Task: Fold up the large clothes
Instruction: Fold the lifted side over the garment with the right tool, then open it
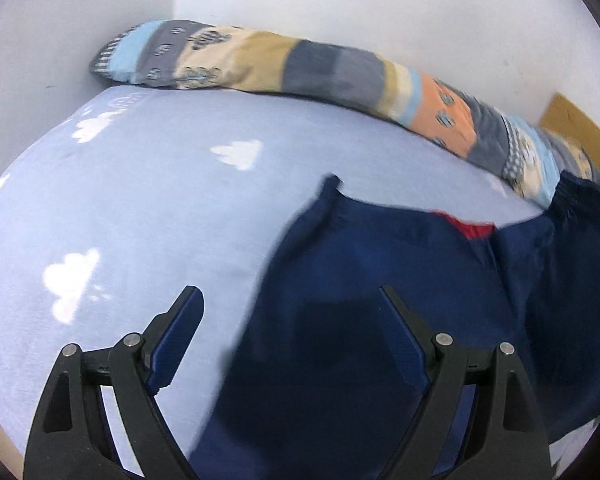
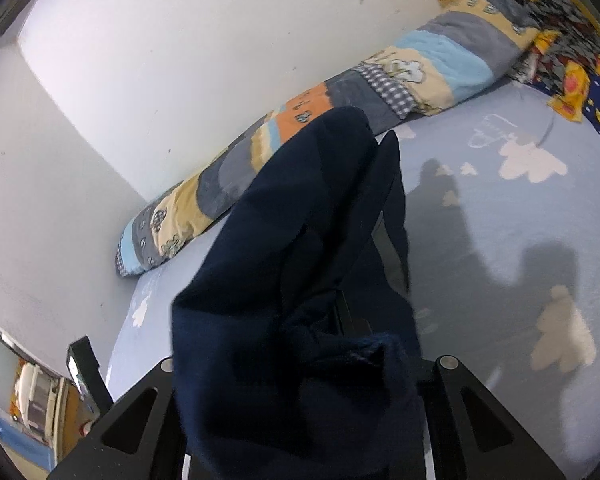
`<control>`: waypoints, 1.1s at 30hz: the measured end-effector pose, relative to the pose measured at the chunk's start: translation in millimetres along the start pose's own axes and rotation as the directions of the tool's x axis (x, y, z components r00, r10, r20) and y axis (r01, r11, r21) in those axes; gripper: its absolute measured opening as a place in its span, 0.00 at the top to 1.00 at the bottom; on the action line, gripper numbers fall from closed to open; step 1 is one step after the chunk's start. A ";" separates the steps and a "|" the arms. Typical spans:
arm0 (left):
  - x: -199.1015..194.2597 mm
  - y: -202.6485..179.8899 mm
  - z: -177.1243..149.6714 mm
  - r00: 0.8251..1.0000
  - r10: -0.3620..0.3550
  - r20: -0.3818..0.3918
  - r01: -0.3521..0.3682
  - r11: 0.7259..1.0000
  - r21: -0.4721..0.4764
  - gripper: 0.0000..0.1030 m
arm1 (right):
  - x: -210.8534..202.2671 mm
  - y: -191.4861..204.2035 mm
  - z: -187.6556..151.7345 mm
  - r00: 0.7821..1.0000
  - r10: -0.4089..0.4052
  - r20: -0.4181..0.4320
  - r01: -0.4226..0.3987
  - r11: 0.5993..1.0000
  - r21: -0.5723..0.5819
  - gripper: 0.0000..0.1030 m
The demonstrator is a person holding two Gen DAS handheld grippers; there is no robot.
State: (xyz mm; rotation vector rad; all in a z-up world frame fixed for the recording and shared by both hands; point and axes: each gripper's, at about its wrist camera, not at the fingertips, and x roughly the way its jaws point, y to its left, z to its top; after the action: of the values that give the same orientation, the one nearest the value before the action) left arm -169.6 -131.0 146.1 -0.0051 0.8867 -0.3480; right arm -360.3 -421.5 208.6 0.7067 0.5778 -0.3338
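The left gripper (image 1: pixel 288 300) hangs with jaws wide apart and nothing between them, the navy garment (image 1: pixel 380 280) lying on the bed (image 1: pixel 140 200) just beyond. The right gripper (image 2: pixel 364 152) is clamped on a bunch of that garment, which drapes over its jaws.

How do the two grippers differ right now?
The left gripper has its jaws spread wide with nothing clamped, hovering over the navy garment. The right gripper is nearly closed, pinching that garment's cloth, which drapes over and hides most of it. Both are black and point down at the blue bed sheet.
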 end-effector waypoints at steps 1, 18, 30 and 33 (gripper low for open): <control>-2.5 7.7 2.7 1.000 0.003 0.009 -0.003 1.000 -0.014 0.15 | 2.7 9.5 -2.3 1.000 -0.003 -0.003 0.003 1.000 -0.015 0.79; -9.9 167.4 4.6 0.995 0.104 0.008 -0.098 0.954 -0.284 0.15 | 143.3 167.4 -149.2 0.981 -0.152 -0.124 0.086 0.901 -0.424 0.79; -14.6 166.1 6.4 0.998 0.068 0.017 -0.061 0.959 -0.277 0.15 | 142.8 182.8 -155.1 0.984 -0.112 -0.141 0.046 0.914 -0.404 0.80; -14.1 166.9 6.5 0.998 0.065 0.015 -0.058 0.957 -0.285 0.15 | 163.5 179.2 -186.8 0.966 -0.185 -0.182 0.068 0.859 -0.508 0.80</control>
State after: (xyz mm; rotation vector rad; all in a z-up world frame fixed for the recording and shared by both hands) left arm -123.5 29.9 136.4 -0.2473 0.9043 -0.1592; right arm -217.2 -179.5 87.2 0.2019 0.8916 -0.2121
